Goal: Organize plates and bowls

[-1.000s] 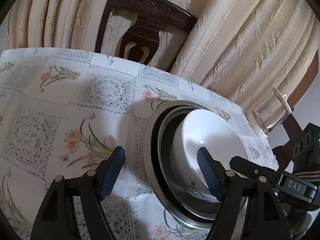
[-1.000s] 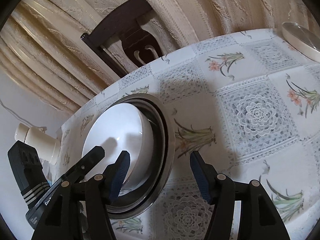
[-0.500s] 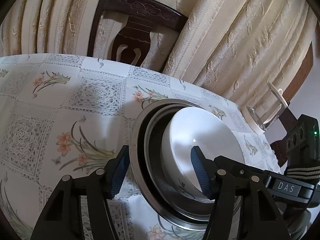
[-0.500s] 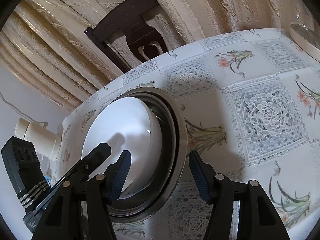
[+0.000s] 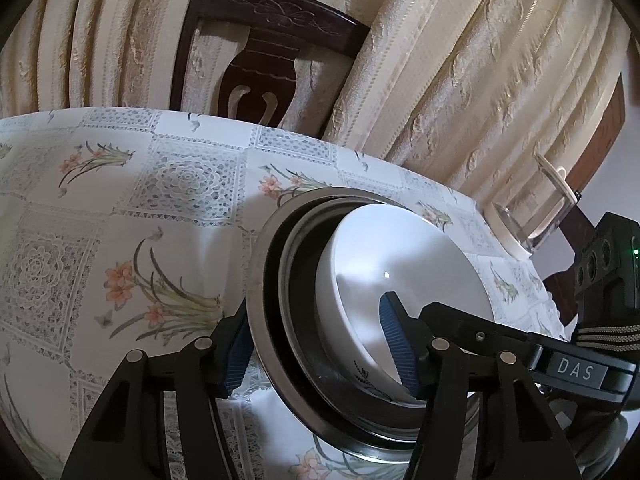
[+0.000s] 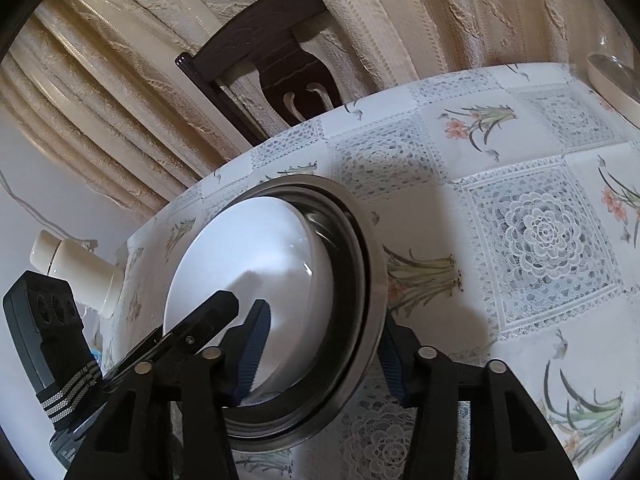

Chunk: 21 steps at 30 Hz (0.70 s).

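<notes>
A glossy white ceramic bowl (image 5: 404, 280) sits nested in round, brushed steel plates (image 5: 272, 300) on a bench draped in a lace-patterned floral cloth (image 5: 120, 240). The left tongs (image 5: 316, 348) stand wide, ribbed blue pads straddling the steel rim and bowl wall, one pad inside the bowl; contact cannot be judged. Opposite, the right tongs (image 6: 320, 360) straddle the far rim just as wide, gripping nothing visibly. Only the left view shows a clear glass jug (image 5: 532, 216) right of the tongs; only the right shows a cream flask (image 6: 76, 268) to their left.
</notes>
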{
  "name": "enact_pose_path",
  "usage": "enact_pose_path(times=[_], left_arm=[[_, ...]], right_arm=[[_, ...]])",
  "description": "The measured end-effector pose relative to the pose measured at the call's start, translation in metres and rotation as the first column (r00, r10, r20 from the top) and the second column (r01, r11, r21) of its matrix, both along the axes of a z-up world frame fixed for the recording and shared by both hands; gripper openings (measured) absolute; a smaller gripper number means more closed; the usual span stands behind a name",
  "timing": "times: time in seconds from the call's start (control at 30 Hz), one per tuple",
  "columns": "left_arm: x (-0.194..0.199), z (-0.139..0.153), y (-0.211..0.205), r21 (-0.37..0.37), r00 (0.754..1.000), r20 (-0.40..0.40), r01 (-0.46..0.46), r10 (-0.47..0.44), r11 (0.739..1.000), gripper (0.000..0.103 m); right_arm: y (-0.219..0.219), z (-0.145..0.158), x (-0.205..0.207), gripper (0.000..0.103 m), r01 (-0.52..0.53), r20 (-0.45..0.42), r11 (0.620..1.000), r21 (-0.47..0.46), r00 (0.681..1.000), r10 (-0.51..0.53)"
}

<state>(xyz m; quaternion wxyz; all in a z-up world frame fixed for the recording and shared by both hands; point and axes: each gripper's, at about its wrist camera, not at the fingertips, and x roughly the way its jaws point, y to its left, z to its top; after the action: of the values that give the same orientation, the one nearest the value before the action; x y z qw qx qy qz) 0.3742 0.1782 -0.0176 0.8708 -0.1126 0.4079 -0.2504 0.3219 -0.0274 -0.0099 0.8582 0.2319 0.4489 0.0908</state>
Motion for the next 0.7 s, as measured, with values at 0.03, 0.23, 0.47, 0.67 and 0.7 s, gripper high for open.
enact_pose_path(times=[0.03, 0.23, 0.47, 0.67, 0.7], left_arm=[[-0.0001, 0.0004, -0.0004, 0.001, 1.0, 0.003, 0.002, -0.002, 1.0, 0.057], [-0.0018, 0.0018, -0.0023, 0.01, 1.0, 0.021, 0.009, -0.009, 1.0, 0.054], [-0.0031, 0.0034, -0.003, 0.018, 1.0, 0.028, 0.008, -0.008, 1.0, 0.054], [-0.0053, 0.0057, -0.0049, 0.02, 1.0, 0.016, 0.004, -0.004, 1.0, 0.054], [-0.0059, 0.0062, -0.0052, 0.02, 1.0, 0.013, 0.004, -0.004, 1.0, 0.054]], right_arm=[[0.0008, 0.0006, 0.0, 0.051, 0.0, 0.0, 1.0, -0.012, 1.0, 0.0], [-0.0013, 0.0, 0.0004, 0.045, 0.003, -0.006, 1.0, -0.021, 1.0, -0.003], [0.0002, 0.0026, -0.0025, 0.043, 0.001, -0.015, 0.999, -0.046, 1.0, -0.002], [-0.0027, 0.0032, -0.0056, 0.043, 0.013, -0.043, 0.999, -0.031, 0.999, -0.014], [-0.0038, 0.0031, -0.0064, 0.043, 0.016, -0.049, 1.0, -0.026, 0.999, -0.017]])
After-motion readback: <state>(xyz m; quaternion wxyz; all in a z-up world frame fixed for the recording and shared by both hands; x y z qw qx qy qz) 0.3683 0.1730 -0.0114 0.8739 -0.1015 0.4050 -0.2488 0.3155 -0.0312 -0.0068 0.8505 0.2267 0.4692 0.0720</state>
